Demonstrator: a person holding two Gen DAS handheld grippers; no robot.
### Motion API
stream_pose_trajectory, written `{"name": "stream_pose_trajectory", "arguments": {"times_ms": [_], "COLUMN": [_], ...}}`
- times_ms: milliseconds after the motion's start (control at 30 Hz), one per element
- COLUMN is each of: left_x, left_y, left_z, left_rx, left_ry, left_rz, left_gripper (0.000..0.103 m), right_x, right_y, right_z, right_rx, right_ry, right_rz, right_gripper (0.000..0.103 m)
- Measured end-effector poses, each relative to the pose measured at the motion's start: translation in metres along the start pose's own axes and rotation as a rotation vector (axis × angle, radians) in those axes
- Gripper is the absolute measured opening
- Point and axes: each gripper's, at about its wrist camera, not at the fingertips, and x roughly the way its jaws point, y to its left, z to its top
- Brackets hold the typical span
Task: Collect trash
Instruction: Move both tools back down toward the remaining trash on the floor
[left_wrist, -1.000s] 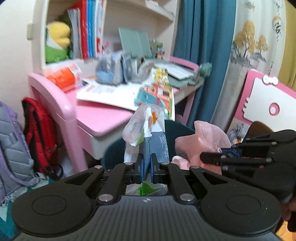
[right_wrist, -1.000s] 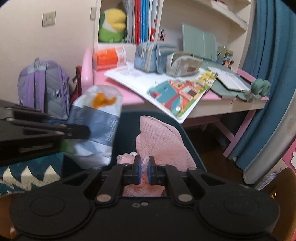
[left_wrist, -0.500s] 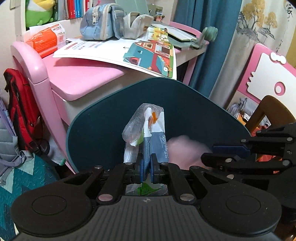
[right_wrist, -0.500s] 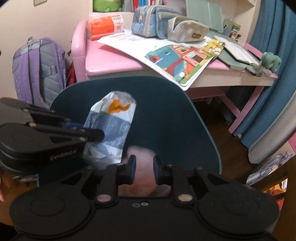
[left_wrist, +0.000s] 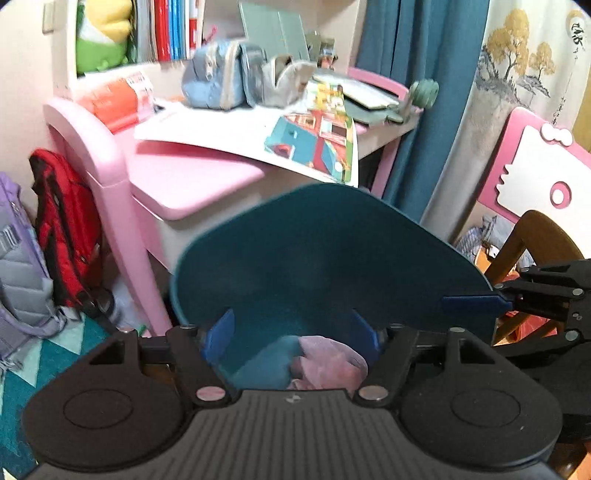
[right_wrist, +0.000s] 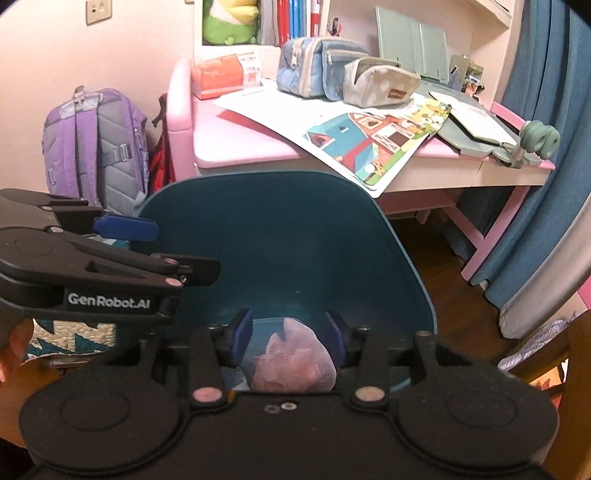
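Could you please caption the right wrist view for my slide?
Right hand-held gripper, jaws opening, above pink mesh trash inside the teal bin.

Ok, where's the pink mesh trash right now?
In both wrist views the pink mesh trash lies at the bottom of the teal bin, below the right gripper, whose jaws are opening without touching it.

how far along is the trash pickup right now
Done: the pink mesh wrapper and a bluish wrapper lie inside the teal bin. In hand: nothing; the left gripper and right gripper are both opening above the bin, pads clear of the trash. Left: no more loose trash is clearly visible.
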Motion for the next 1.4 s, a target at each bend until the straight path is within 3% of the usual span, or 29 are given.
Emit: {"name": "stream_pose_trajectory", "arguments": {"times_ms": [333,700,967,1400], "left_x": [-0.061,-0.136,-0.190,-0.234], "left_y": [0.016,0.054,0.107,0.204], "left_z": [-0.016,-0.057,-0.107,-0.209], "left_rx": [-0.025,-0.073,-0.130,-0.239], "left_ry": [-0.045,-0.091,-0.121,-0.087], "left_rz": [-0.003,0.033,0.129,0.289], "left_gripper": [0.069,0.075,0.081,0.085], "right_x": [-0.046,-0.082,-0.076,-0.030], "right_y": [0.027,0.101,0.170,0.280], "right_z": [-0.005,-0.014,-0.023,-0.048], "right_rx": [-0.005,-0.077,-0.126,-0.176], "right_ry": [-0.071,-0.144,-0.156,-0.118], "right_rz": [0.026,0.122,0.250,0.431], "right_gripper": [0.049,0.057,0.059,0.061]}}
